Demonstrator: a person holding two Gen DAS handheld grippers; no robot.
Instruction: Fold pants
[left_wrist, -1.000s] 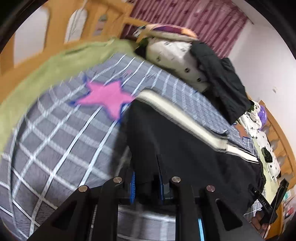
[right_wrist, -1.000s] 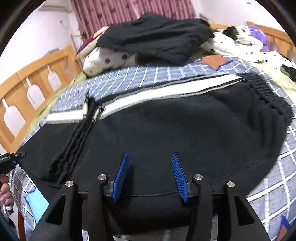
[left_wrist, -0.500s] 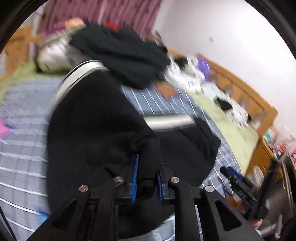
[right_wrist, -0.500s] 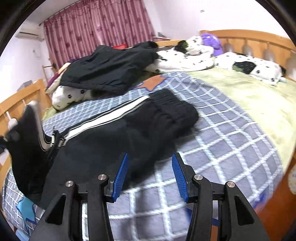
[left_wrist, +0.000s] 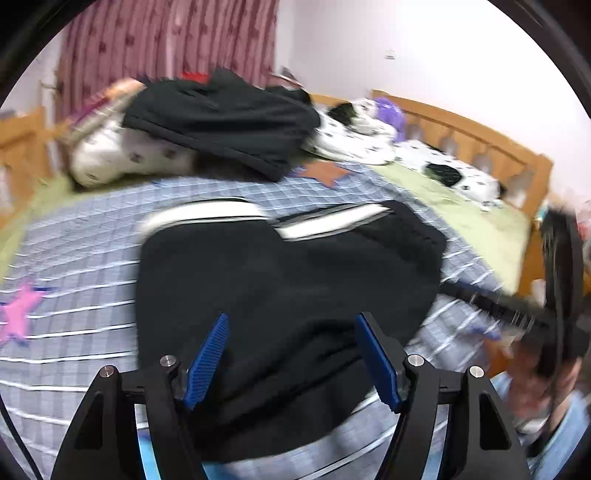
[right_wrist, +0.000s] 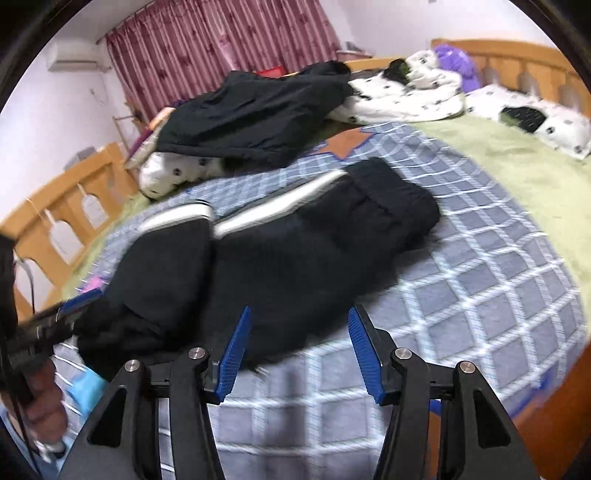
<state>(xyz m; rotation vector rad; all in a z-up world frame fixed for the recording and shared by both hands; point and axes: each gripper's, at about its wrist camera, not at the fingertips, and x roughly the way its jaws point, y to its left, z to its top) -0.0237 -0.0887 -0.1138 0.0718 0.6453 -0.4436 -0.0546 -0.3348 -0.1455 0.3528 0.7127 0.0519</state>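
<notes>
The pants (right_wrist: 295, 258) are black with a white stripe along one edge. They lie on a grey-blue quilt (right_wrist: 480, 295) checked with white lines, which carries a pink star (left_wrist: 18, 317) and an orange star (right_wrist: 347, 144). Past the quilt's far edge the bed (right_wrist: 535, 177) is pale green. The fingers (right_wrist: 232, 354) have blue ribbed pads on black frames. The curtain (right_wrist: 221, 44) is maroon.

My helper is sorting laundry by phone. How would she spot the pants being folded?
Start at the wooden-railed bed and find its blue checked quilt. In the quilt's middle lie the folded black pants. Unlike the plain black garment heaped on the spotted bedding behind, they carry a white side stripe.
</notes>
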